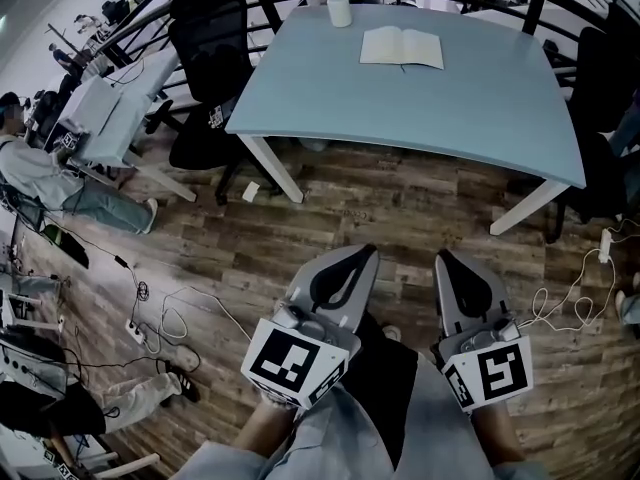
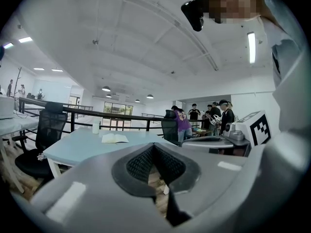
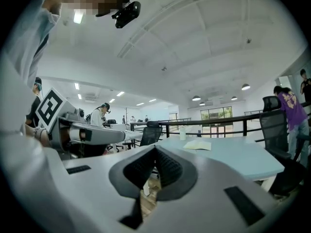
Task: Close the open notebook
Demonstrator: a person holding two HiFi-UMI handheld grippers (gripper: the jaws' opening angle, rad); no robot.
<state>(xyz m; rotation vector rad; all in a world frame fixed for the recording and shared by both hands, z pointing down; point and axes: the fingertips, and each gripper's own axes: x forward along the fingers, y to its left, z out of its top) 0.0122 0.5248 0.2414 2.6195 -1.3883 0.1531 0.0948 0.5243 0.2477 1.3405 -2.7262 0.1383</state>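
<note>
Both tools, the left gripper and right gripper, hang empty with jaws pressed together, well short of the table. The open notebook lies straight ahead on the table's far side, spine pointing away, neither gripper clearly nearer.
</note>
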